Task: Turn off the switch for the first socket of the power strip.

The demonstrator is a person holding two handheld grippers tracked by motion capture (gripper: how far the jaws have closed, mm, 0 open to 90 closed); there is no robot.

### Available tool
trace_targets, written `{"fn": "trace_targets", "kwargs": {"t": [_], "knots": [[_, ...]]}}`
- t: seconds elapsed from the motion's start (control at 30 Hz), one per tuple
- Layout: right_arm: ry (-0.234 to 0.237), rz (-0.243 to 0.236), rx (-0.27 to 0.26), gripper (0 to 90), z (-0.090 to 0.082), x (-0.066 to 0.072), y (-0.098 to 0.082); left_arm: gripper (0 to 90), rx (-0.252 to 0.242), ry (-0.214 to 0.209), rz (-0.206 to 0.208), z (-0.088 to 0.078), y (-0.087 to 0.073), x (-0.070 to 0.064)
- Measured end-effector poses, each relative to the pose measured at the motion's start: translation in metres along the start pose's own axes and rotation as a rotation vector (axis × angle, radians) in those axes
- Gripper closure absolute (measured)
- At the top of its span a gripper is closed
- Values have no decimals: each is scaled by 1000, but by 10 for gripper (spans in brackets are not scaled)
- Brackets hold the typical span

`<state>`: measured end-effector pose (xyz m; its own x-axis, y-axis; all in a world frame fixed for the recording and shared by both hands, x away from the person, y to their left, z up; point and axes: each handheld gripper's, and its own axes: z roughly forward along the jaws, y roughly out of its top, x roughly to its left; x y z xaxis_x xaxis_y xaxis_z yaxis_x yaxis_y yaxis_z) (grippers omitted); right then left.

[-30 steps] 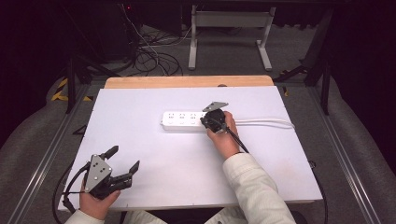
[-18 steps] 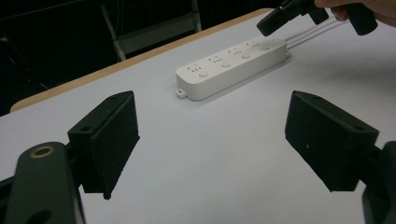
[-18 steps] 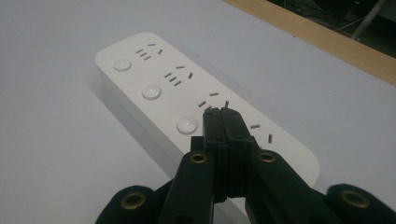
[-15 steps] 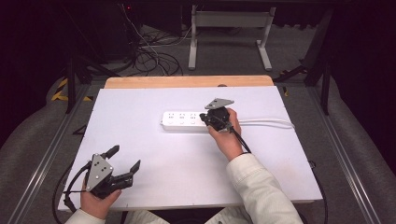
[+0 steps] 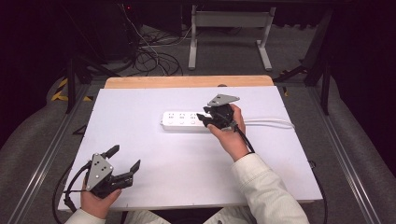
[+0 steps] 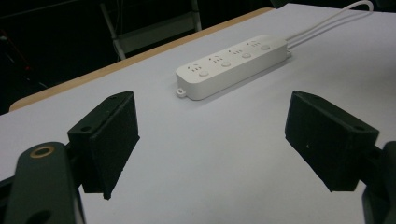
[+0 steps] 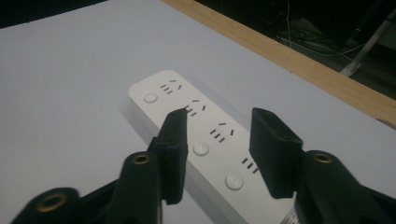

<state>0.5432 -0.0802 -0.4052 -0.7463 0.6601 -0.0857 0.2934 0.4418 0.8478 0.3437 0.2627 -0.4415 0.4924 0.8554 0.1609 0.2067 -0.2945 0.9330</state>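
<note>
A white power strip (image 5: pixel 182 121) lies flat in the middle of the white table (image 5: pixel 140 107), and its white cable (image 5: pixel 271 122) runs off to the right. My right gripper (image 5: pixel 205 119) hovers over the strip's right end, open, with nothing between its jaws. In the right gripper view, the right gripper (image 7: pixel 219 120) frames a socket and round button on the power strip (image 7: pixel 161 93). My left gripper (image 5: pixel 124 157) rests near the table's front left corner, wide open and empty. Seen from the left gripper (image 6: pixel 212 135), the power strip (image 6: pixel 233 65) lies well ahead.
The table's far edge is a wooden strip (image 5: pixel 187 81). Beyond it stand a metal frame (image 5: pixel 229 28) and a tangle of floor cables (image 5: pixel 154 56). Metal rails (image 5: pixel 42 158) run along both sides of the table.
My right gripper has drifted slightly farther and to the right over the strip's right end. The left gripper has stayed put.
</note>
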Motion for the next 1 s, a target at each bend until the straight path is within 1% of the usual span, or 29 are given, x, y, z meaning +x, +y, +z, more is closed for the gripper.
{"fn": "trace_targets", "kwargs": {"t": [0.03,0.1,0.17,0.27,0.33,0.53,0.63,0.73,0.83,0.9,1.0], "knots": [[-3,-2,-5,490,-1,1,0,178,0,2,-2,0,0,0],[-26,-25,-10,431,-5,2,1,178,2,2,-2,0,0,0],[-20,-22,-18,398,-9,2,1,178,1,1,-6,0,0,0],[-13,-23,-30,356,-17,3,1,177,-2,4,-2,0,0,0],[-3,-25,-37,338,-23,3,1,177,1,2,-5,0,0,0],[55,-16,-58,296,-43,4,-2,175,-1,0,-7,-1,0,0],[63,-18,-73,278,-56,4,-5,173,0,-3,-12,0,0,0],[70,-12,-95,246,-70,5,-10,172,-4,-4,-15,-1,0,1],[82,-28,-112,229,-86,5,-20,171,-6,-7,-24,-1,1,0],[89,-30,-120,223,-94,4,-26,169,-8,-8,-22,-2,1,0],[109,-11,-134,214,-107,2,-40,166,-12,-9,-22,-3,2,-1]]}}
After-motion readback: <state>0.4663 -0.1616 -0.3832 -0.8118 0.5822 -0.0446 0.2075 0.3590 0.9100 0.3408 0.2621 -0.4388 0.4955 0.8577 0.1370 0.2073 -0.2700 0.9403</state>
